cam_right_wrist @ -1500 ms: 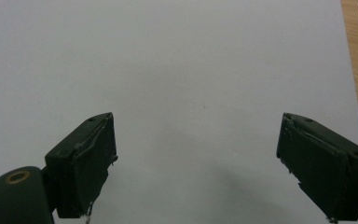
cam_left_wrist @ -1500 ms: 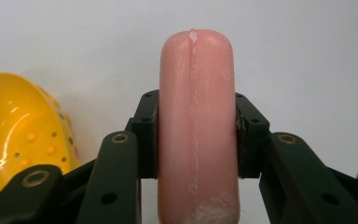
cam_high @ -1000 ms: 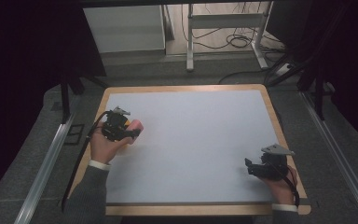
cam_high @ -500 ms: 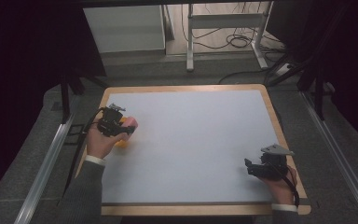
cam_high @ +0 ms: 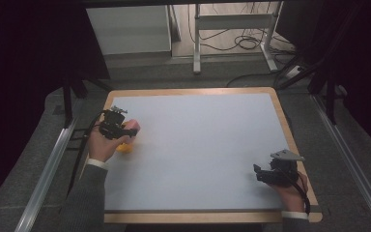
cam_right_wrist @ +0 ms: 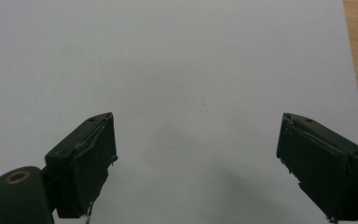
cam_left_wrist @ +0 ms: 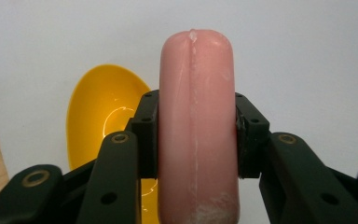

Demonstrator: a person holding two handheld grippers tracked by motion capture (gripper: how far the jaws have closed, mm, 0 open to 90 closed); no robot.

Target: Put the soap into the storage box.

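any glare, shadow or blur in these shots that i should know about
Left gripper view: a curved glare streak inside the yellow bowl, and the pink sausage is sharp, its seam showing. Right gripper view: a soft shadow on the white board between the wide-apart jaws. High view: dark surroundings, evenly lit board, left gripper small and soft.

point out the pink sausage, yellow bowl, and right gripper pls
pink sausage [cam_left_wrist: 196,126], left gripper view, middle of its body between the jaws
yellow bowl [cam_left_wrist: 103,112], left gripper view, inner wall
right gripper [cam_right_wrist: 198,168], right gripper view, gap midway between its open jaws
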